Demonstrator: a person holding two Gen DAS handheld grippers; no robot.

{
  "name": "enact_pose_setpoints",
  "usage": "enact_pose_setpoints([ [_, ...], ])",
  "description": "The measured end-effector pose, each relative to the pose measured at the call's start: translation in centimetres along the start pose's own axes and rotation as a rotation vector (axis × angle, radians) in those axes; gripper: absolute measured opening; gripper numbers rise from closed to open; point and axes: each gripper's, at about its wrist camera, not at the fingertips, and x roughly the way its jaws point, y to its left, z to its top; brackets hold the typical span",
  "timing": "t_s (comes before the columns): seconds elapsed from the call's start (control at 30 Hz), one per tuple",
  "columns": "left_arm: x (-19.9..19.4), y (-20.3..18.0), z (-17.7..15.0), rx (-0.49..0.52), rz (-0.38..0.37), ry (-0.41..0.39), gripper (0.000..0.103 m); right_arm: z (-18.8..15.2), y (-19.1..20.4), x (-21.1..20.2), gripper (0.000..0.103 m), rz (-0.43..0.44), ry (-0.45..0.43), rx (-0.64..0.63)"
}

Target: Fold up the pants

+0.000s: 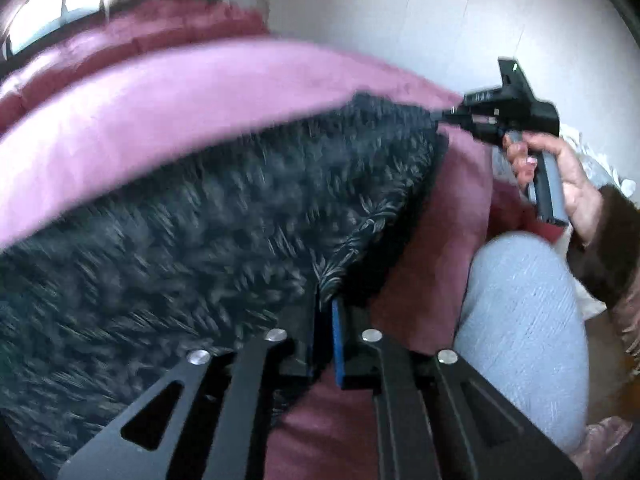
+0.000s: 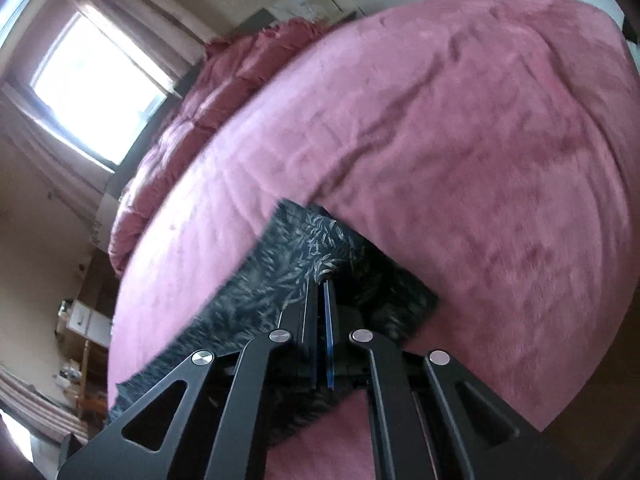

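In the left wrist view, the pants [image 1: 200, 220] fill the left and the centre of the frame. They are a dark cloth with a pale leaf print, and they lie spread over a pink bed cover [image 1: 140, 104]. At the lower centre, the left gripper [image 1: 325, 300] has its two fingers pressed together on the edge of the cloth, so it is clamped on the pants. To the right, near the upper right of the frame, the right gripper [image 1: 442, 114] pinches the far corner of the same edge; a hand [image 1: 560, 168] holds its handle. Below it, at the lower right, a knee in light grey cloth [image 1: 520, 320] is visible.

In the right wrist view, a bright window [image 2: 96, 80] is at the upper left. The bed cover takes the centre and right. At the lower centre the gripper's fingers are closed on a fold of the pants, and the cloth runs from there toward the lower left of the frame.

The pants look thin, light and very soft, so I judge they will sag and wrinkle between the two holds. The plush cover may drag on them a little. It seems best to hold them at the corners of one edge, as now, and to keep this edge stretched while folding.
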Motion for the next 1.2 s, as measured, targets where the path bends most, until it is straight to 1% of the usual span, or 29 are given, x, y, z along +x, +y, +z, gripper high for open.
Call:
enact_pose_setpoints([
  [0.03,0.3,0.1,-0.3,-0.014,-0.018,0.007,0.022,-0.3,-0.3,0.1,0.010,0.010,-0.007,0.007],
  [0.07,0.1,0.2,-0.3,-0.022,-0.033,-0.005,0.031,-0.6,-0.5,0.0,0.018,-0.002,-0.015,0.003],
  [0.1,-0.2,0.0,-0.5,-0.033,-0.051,-0.021,0.044,-0.9,-0.5,-0.6,0.033,-0.035,-0.045,-0.012],
  [0.13,-0.8,0.1,-0.6,-0.044,-0.052,-0.041,0.047,-1.1,-0.5,-1.3,0.035,-0.044,-0.086,-0.021],
  [0.17,-1.2,0.1,-0.7,-0.049,-0.042,-0.056,0.047,-1.3,-0.7,-2.1,0.035,-0.038,-0.124,-0.016],
  [0.2,-2.0,0.3,-0.8,-0.059,-0.033,-0.083,0.047,-1.5,-1.2,-2.6,0.035,-0.016,-0.135,0.001],
  [0.23,-2.6,0.7,-0.8,-0.073,-0.028,-0.109,0.047,-1.5,-1.5,-2.8,0.035,0.018,-0.132,0.013],
  [0.27,-3.0,1.1,-0.7,-0.088,-0.014,-0.130,0.047,-1.5,-1.7,-2.7,0.035,0.043,-0.110,0.017],
  [0.33,-3.9,2.4,-0.4,-0.131,0.037,-0.173,0.047,-1.6,-1.7,-2.3,0.026,0.036,-0.089,0.001],
  [0.37,-4.4,3.5,-0.4,-0.165,0.066,-0.195,0.048,-1.6,-1.6,-1.9,0.025,0.035,-0.073,-0.014],
  [0.47,-5.7,7.2,-0.8,-0.278,0.165,-0.233,0.056,-1.4,-1.2,-0.7,0.025,0.044,-0.035,-0.009],
  [0.53,-6.8,10.1,-2.0,-0.371,0.239,-0.253,0.056,-1.3,-1.7,0.7,0.025,-0.035,0.012,0.040],
  [0.57,-7.3,11.1,-2.5,-0.407,0.273,-0.259,0.057,-1.3,-2.0,1.1,0.025,-0.031,0.022,0.074],
  [0.6,-7.7,12.3,-3.1,-0.450,0.315,-0.261,0.059,-1.3,-2.5,1.5,0.025,0.002,0.017,0.130],
  [0.63,-7.9,13.8,-4.1,-0.512,0.350,-0.252,0.059,-1.2,-2.8,1.7,0.025,0.029,0.004,0.158],
  [0.67,-7.8,14.7,-4.7,-0.550,0.350,-0.240,0.058,-1.2,-3.0,1.8,0.024,0.062,-0.012,0.183],
  [0.7,-7.7,15.6,-5.4,-0.591,0.324,-0.238,0.055,-1.1,-3.1,1.9,0.010,0.075,-0.020,0.197],
  [0.73,-7.9,15.9,-5.9,-0.605,0.303,-0.256,0.055,-1.1,-3.1,1.9,0.005,0.080,-0.027,0.209],
  [0.83,-8.1,15.2,-5.9,-0.578,0.324,-0.257,0.057,-1.1,-2.7,0.6,0.004,0.102,-0.051,0.218],
  [0.9,-8.2,14.7,-6.0,-0.570,0.311,-0.271,0.068,-1.1,-2.9,-1.3,0.004,0.111,-0.080,0.229],
  [0.93,-7.9,14.2,-5.8,-0.566,0.311,-0.272,0.069,-1.2,-3.0,-1.9,0.004,0.105,-0.090,0.231],
  [1.0,-7.4,13.6,-5.7,-0.550,0.330,-0.261,0.069,-1.4,-3.4,-2.4,0.004,0.072,-0.092,0.230],
  [1.07,-7.3,13.0,-5.9,-0.529,0.349,-0.249,0.069,-1.7,-3.8,-1.1,0.004,0.002,-0.048,0.207],
  [1.13,-6.9,12.3,-6.0,-0.515,0.360,-0.236,0.069,-1.9,-4.0,0.3,0.004,-0.033,-0.015,0.180],
  [1.17,-6.9,12.0,-5.9,-0.510,0.358,-0.223,0.070,-2.0,-3.8,0.5,0.004,-0.042,-0.016,0.157],
  [1.2,-7.0,11.9,-5.7,-0.510,0.348,-0.211,0.070,-2.0,-3.3,0.4,0.006,-0.064,-0.028,0.128],
])
